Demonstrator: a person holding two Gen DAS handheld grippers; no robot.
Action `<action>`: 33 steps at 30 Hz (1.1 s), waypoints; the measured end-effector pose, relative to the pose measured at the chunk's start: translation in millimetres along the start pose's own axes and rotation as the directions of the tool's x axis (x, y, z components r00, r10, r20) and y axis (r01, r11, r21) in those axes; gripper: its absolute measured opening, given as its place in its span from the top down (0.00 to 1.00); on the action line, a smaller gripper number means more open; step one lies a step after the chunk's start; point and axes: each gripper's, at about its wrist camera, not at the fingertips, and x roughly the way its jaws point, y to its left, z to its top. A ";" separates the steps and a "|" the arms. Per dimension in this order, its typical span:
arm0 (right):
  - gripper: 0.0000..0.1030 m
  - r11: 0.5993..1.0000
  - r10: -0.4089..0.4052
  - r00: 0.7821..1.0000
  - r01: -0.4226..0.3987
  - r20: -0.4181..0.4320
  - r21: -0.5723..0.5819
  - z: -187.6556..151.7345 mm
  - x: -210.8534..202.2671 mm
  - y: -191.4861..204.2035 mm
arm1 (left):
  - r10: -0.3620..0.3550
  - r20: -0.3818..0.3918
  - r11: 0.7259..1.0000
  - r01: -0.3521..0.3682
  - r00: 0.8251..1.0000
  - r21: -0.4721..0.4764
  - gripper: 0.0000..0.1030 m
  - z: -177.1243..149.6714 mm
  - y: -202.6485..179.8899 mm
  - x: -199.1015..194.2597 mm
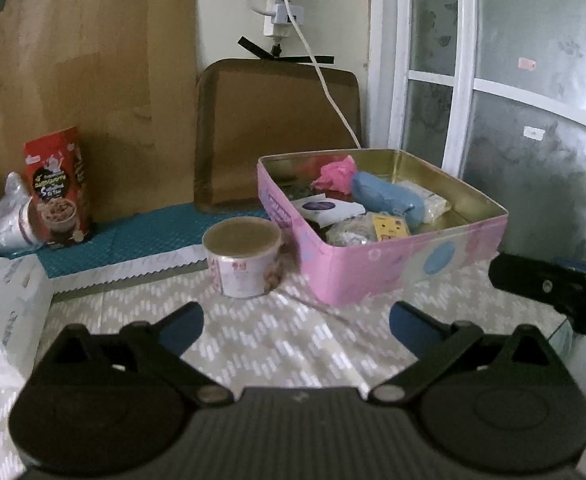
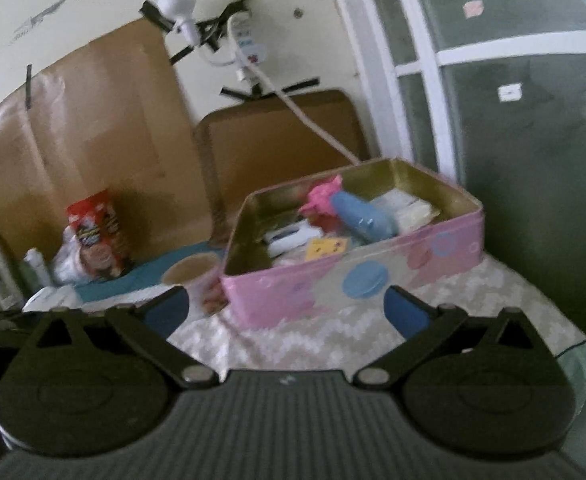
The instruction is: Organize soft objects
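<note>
A pink tin box [image 1: 393, 264] stands open on the patterned tablecloth, also in the right wrist view [image 2: 333, 276]. Inside lie a crumpled pink soft item [image 1: 335, 176], a blue soft roll [image 1: 389, 198], a white packet [image 1: 327, 208], a small yellow item [image 1: 391, 228] and pale packets [image 1: 425, 198]. My left gripper [image 1: 297, 326] is open and empty, just short of the box's near corner. My right gripper [image 2: 287, 312] is open and empty, in front of the box's long side. Its body shows at the right edge of the left wrist view [image 1: 553, 292].
A paper cup [image 1: 243, 256] stands left of the box. A red snack carton [image 1: 57, 188] and a clear plastic bag [image 1: 9, 216] stand at the back left on a teal mat [image 1: 141, 236]. A tissue pack [image 1: 5, 304] lies at the left. A brown tray [image 1: 277, 128] leans on the wall.
</note>
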 end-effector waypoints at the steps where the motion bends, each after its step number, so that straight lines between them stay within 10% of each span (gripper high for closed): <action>1: 0.00 1.000 0.004 1.000 -0.004 -0.018 0.010 0.6 0.1 0.6 | 0.003 -0.001 1.000 -0.003 1.000 -0.001 0.00 -1.3 0.0 -1.2; 33: 0.00 1.000 -0.007 1.000 0.007 -0.027 0.016 -0.9 -17.7 2.2 | 0.044 0.017 0.999 -0.043 0.999 -0.007 0.00 -7.7 -6.3 -32.9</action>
